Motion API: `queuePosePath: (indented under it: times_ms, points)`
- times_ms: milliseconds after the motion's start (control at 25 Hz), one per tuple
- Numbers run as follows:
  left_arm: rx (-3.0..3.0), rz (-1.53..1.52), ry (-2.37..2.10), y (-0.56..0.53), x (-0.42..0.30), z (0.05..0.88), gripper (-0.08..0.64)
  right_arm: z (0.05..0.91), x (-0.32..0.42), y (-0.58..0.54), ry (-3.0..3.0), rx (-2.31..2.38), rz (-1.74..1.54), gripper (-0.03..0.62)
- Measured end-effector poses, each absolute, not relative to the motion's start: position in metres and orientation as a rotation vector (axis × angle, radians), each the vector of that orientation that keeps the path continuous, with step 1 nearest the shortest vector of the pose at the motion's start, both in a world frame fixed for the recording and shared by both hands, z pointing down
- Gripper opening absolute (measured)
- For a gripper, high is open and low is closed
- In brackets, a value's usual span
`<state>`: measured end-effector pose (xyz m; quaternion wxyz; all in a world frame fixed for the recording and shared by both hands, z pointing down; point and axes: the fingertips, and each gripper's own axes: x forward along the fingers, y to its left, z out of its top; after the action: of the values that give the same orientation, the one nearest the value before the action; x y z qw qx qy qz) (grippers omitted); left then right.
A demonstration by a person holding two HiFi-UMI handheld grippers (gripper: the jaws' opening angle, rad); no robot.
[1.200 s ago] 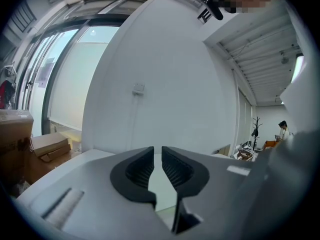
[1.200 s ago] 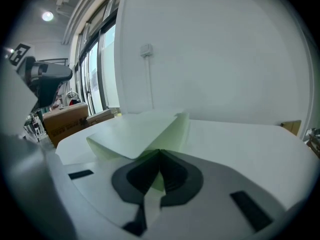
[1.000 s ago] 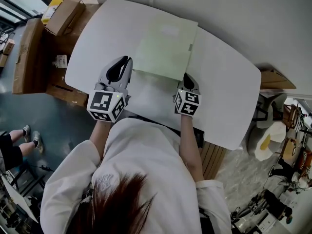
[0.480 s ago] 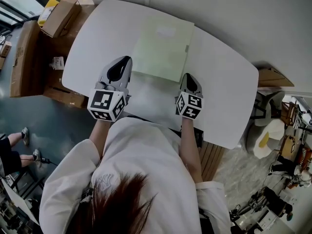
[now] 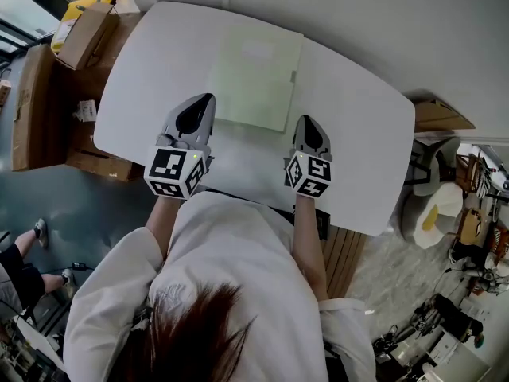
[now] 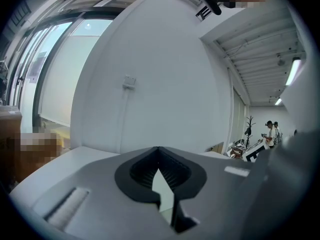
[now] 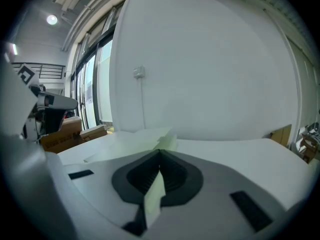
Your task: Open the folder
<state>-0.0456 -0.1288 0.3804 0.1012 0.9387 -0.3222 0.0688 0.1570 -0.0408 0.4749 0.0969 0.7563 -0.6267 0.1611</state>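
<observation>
Just ahead-left of right gripper (image 5: 307,122) — folder (image 5: 253,78)

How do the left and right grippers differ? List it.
The left gripper sits off the folder's near left corner, the right gripper off its near right corner. The folder shows ahead in the right gripper view, not the left. The left's jaws have just been closing on nothing. Both are shut, empty.

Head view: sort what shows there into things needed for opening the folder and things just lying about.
For the job:
- folder, lying shut on the table
- left gripper, jaws just closed, nothing between them
- right gripper, shut, beside the folder's near corner

Lying about:
- boxes, off the table's left side
- yellow package, behind them
</observation>
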Motion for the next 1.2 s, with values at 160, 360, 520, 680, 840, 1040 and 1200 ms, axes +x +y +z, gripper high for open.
queuePosePath:
  times_ms: [160,360,520,680,840,1040,1200]
  points:
    - [2.777,0.215,-0.956,-0.127,-0.044,0.381,0.008,0.461,0.151,-0.037,-1.881,2.249,0.449,0.006]
    - [2.771,0.236,-0.958,-0.126,-0.042,0.385,0.008,0.445,0.140,-0.037,-1.921,2.244,0.409,0.006]
    - [2.772,0.233,-0.941,-0.120,-0.042,0.386,0.008,0.434,0.132,-0.035,-1.949,2.242,0.382,0.006]
    - [2.797,0.251,-0.917,-0.112,-0.038,0.380,0.008,0.416,0.123,-0.035,-1.995,2.240,0.340,0.006]
    - [2.828,0.256,-0.868,-0.102,-0.031,0.373,0.008,0.396,0.111,-0.036,-2.049,2.232,0.300,0.006]
    - [2.843,0.245,-0.822,-0.092,-0.031,0.369,0.008,0.382,0.092,-0.030,-2.085,2.207,0.262,0.006]
    - [2.849,0.234,-0.818,-0.086,-0.030,0.363,0.008,0.369,0.084,-0.025,-2.105,2.195,0.240,0.006]
